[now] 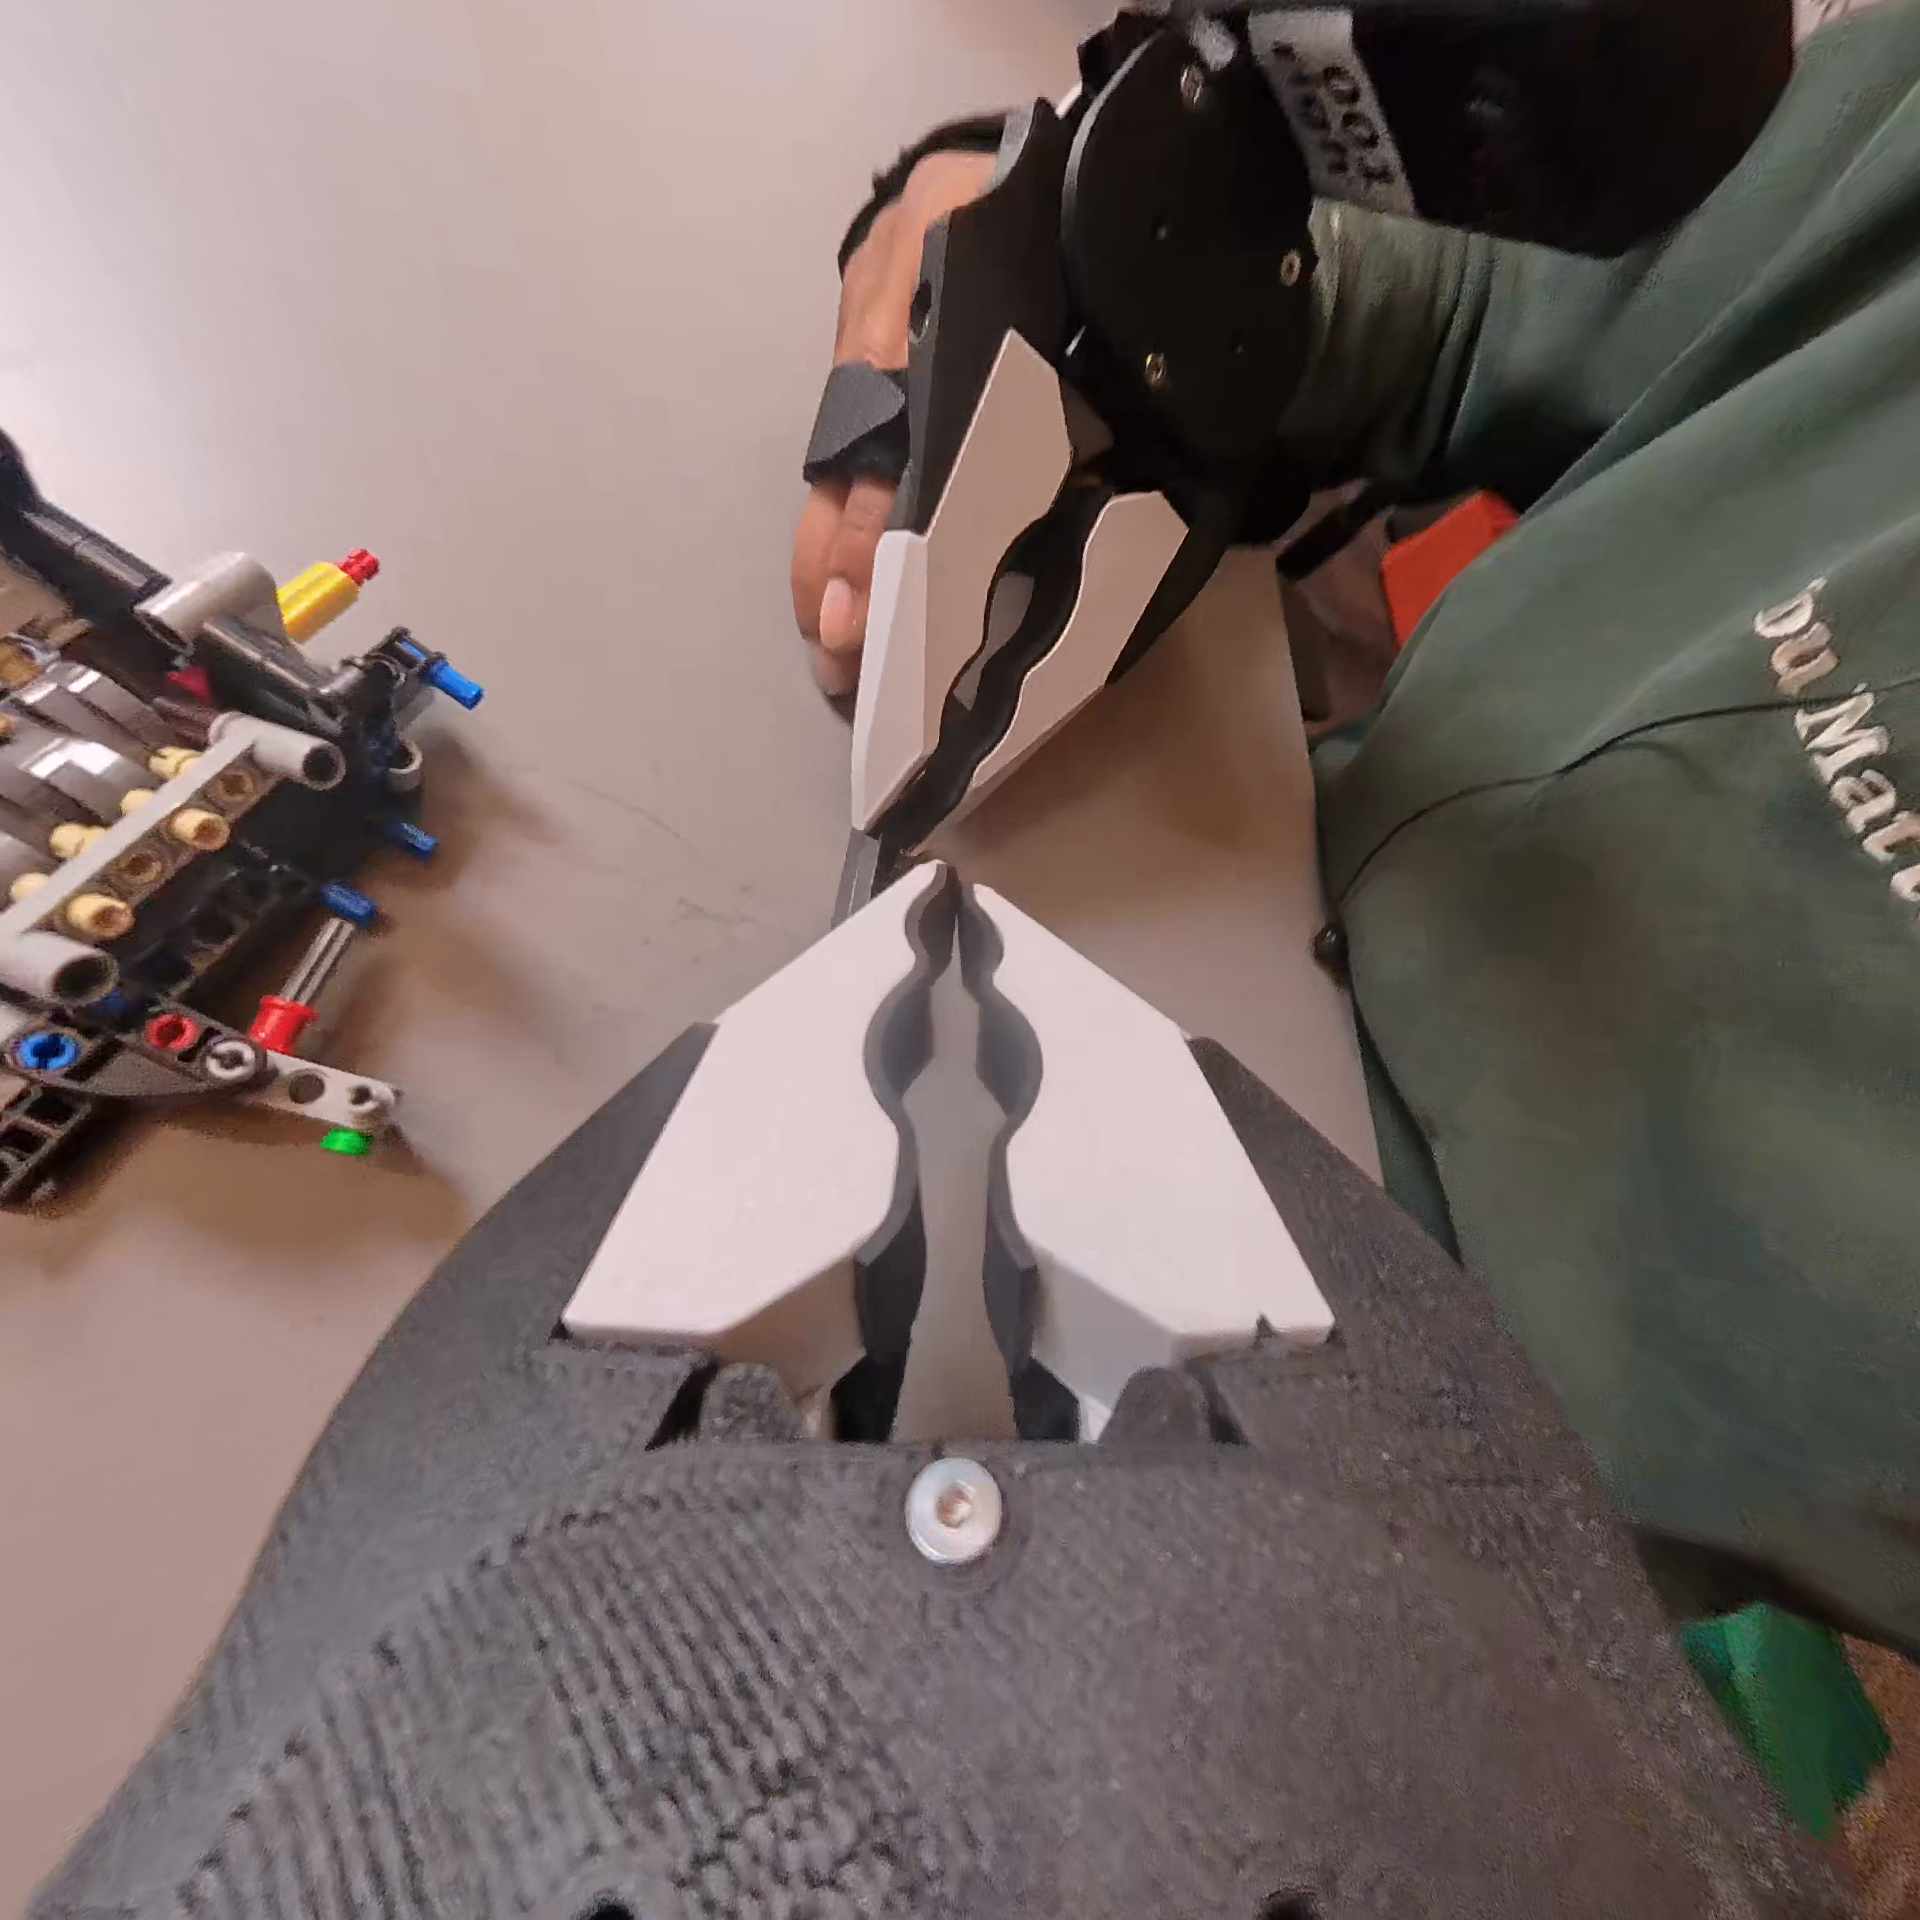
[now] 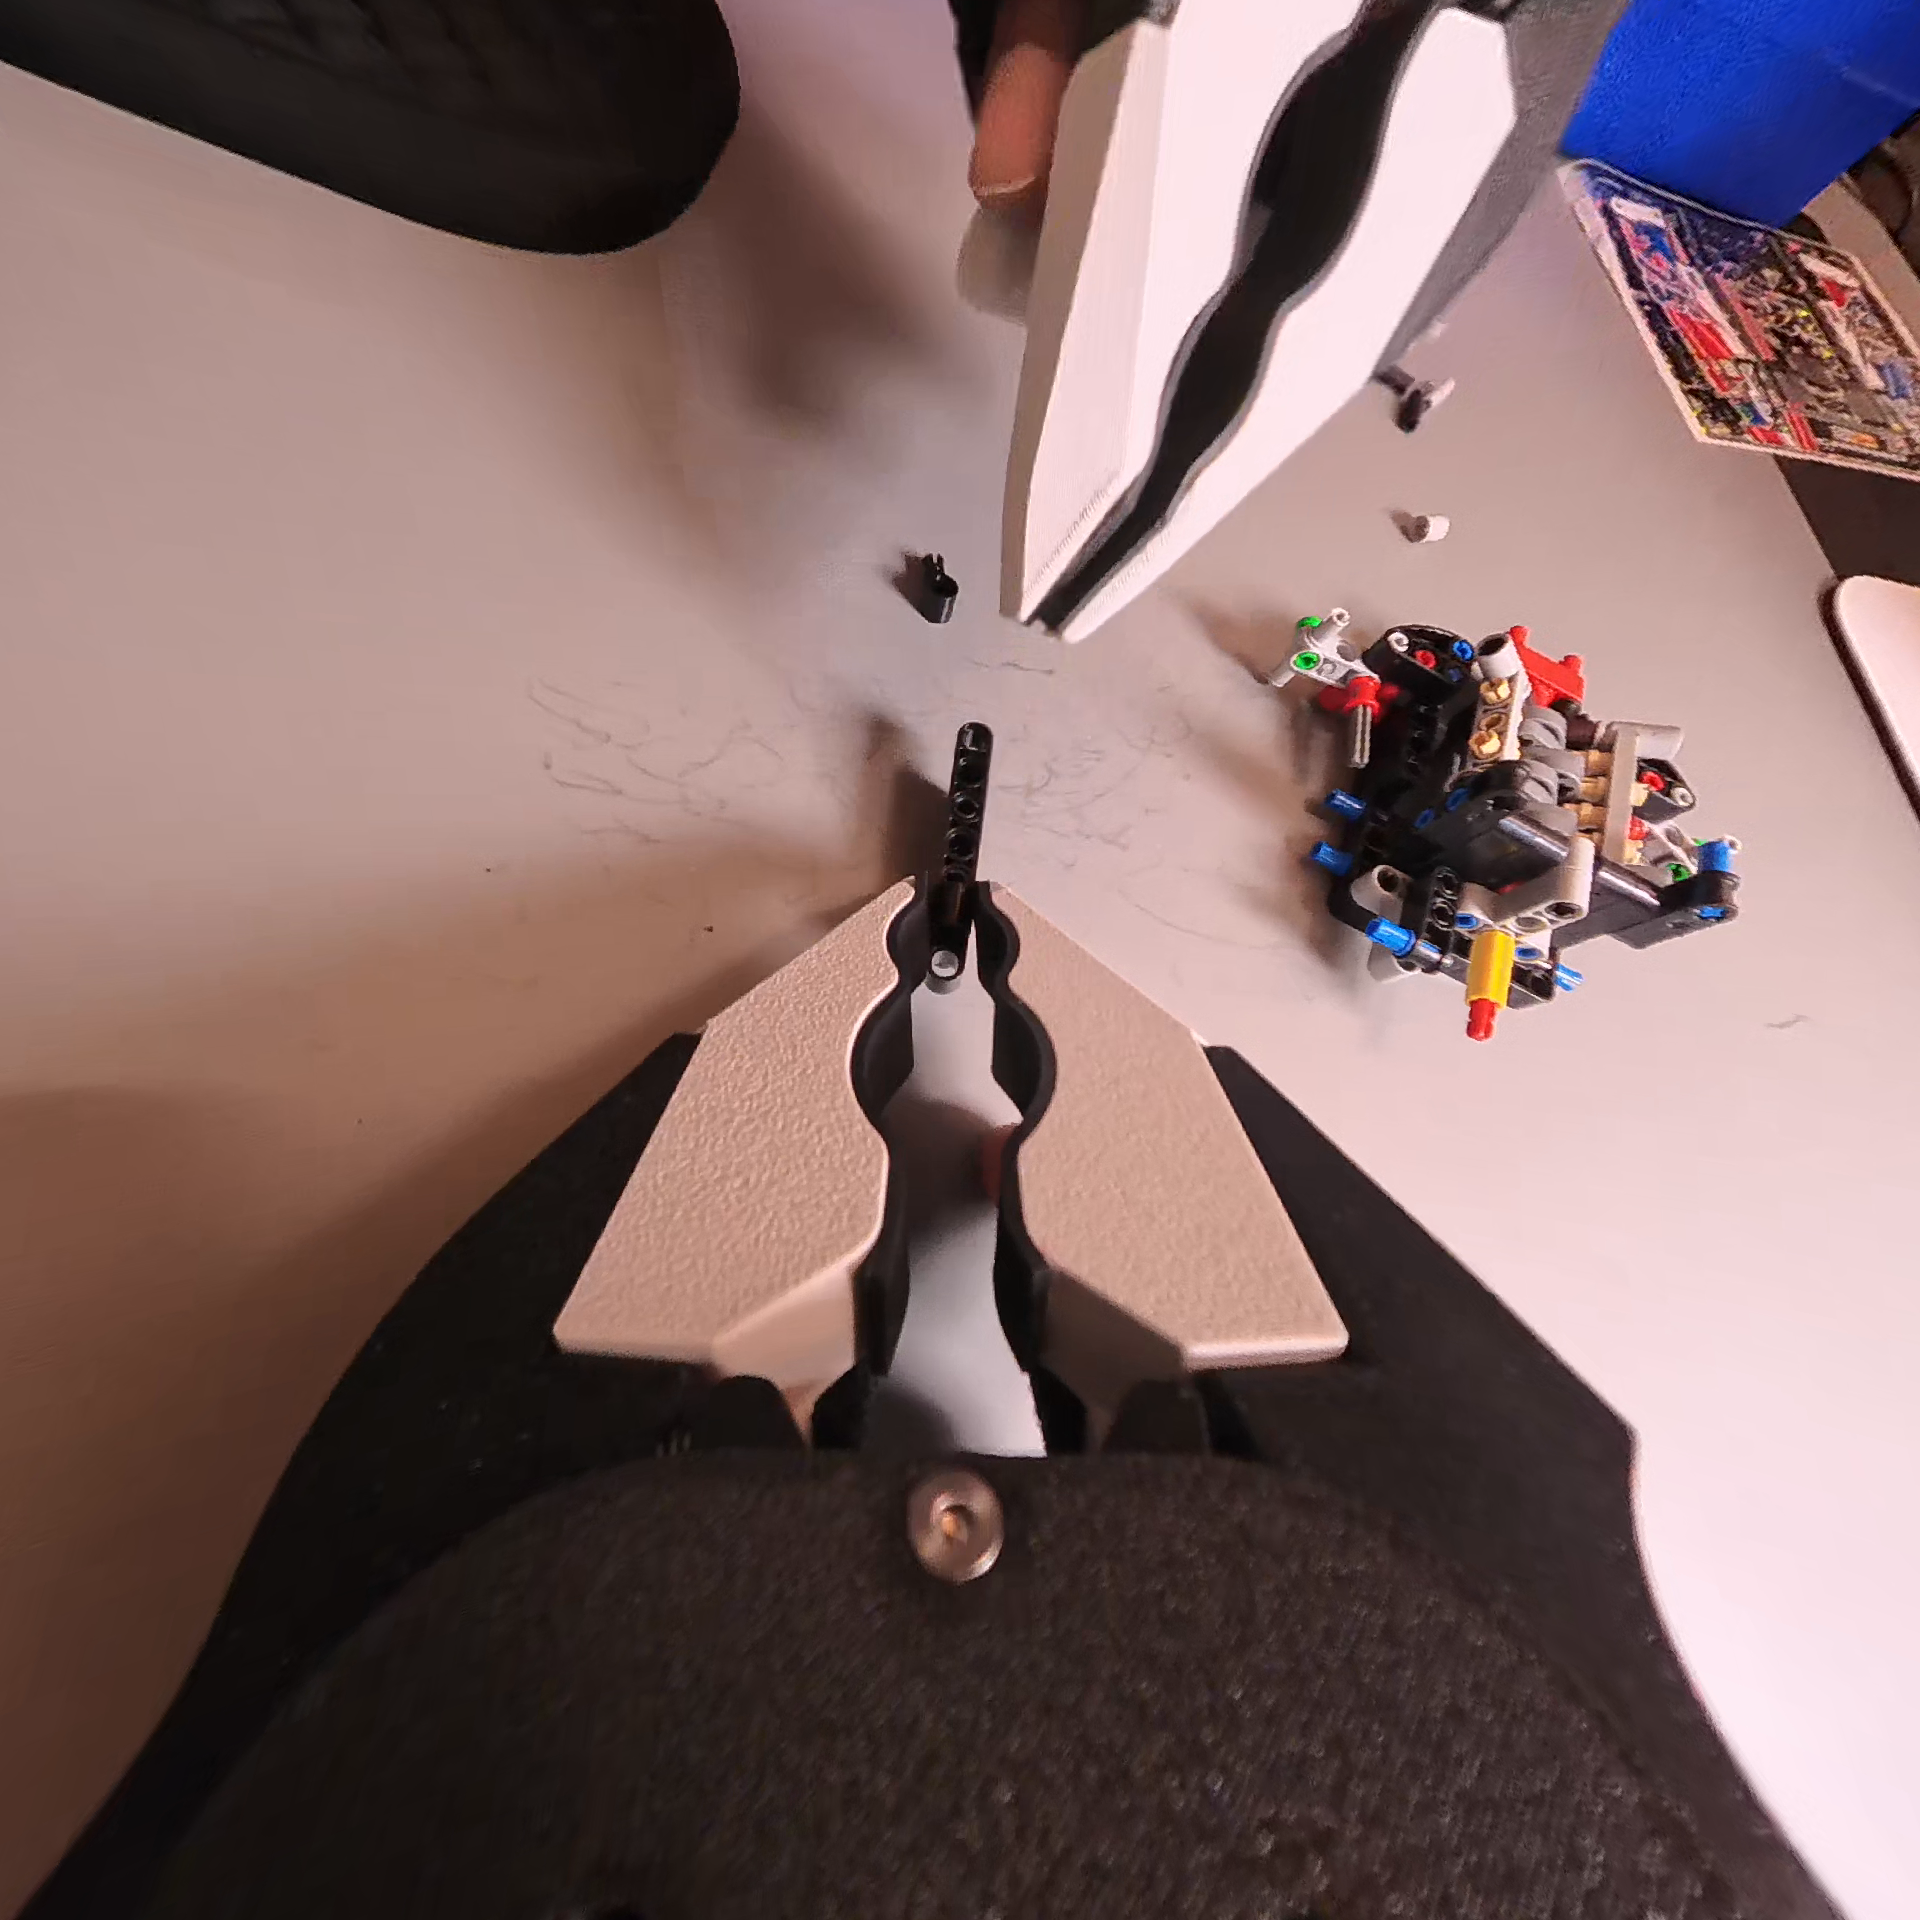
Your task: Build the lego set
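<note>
Off to the left of my left gripper (image 1: 951, 904), whose tips are pressed together on nothing, sits the lego model (image 1: 177, 883). From the right wrist, my right gripper (image 2: 954, 914) clamps a black beam (image 2: 964, 821); the model lies well right.

Lego status: one black beam (image 2: 964, 821) in your grip, rest on the worktop (image 2: 416, 644).
Beam sticks forward, clamped at its near end. Multicolour half-built assembly (image 2: 1507, 821) lies to your right; loose black connector (image 2: 932, 588) and two small grey pins (image 2: 1421, 527) lie apart.
</note>
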The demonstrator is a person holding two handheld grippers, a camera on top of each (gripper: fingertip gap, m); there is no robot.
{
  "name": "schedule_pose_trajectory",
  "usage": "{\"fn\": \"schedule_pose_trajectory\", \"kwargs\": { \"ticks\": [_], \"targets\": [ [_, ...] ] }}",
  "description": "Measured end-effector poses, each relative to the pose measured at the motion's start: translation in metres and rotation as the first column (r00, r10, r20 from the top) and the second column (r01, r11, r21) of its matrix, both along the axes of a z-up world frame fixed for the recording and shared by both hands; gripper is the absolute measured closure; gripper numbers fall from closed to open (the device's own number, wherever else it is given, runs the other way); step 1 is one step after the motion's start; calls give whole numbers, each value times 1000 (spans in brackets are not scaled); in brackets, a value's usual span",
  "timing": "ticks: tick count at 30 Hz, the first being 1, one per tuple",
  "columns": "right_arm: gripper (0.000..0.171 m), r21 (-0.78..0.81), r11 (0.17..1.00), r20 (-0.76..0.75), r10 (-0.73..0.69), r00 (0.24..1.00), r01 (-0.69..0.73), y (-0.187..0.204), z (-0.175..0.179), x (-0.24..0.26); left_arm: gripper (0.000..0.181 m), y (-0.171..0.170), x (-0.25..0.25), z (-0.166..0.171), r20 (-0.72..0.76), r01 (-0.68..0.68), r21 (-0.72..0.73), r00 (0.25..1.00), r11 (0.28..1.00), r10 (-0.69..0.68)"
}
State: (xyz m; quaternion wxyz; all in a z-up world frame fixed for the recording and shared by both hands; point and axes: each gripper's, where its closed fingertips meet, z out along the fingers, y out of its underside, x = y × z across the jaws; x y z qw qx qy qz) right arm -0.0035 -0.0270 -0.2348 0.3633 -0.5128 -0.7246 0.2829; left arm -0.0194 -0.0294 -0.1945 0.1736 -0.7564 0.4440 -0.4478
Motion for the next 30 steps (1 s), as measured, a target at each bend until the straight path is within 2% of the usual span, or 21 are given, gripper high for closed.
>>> {"fn": "schedule_pose_trajectory", "kwargs": {
  "ticks": [6,12,17,20,27,30],
  "targets": [
    [159,-47,999,-39,-26,999,24,5,7,0,181,1,0,21,134,-134,12,982,991,132],
    [152,-55,998,-37,-41,998,39,7,7,-1,178,3,-6,30,166,-244,59,958,968,232],
    [151,-55,997,-51,-51,997,48,8,9,-2,181,-2,-12,37,184,-289,91,945,953,269],
    [151,-66,996,-58,-63,996,59,9,11,-2,181,-5,-14,51,258,-312,75,924,947,284],
    [151,-64,995,-69,-77,995,72,12,12,-2,181,-14,-9,66,311,-338,183,911,923,272],
    [151,-60,995,-70,-79,994,75,12,12,-2,181,-14,-10,76,381,-359,157,882,920,278]
  ]
}}
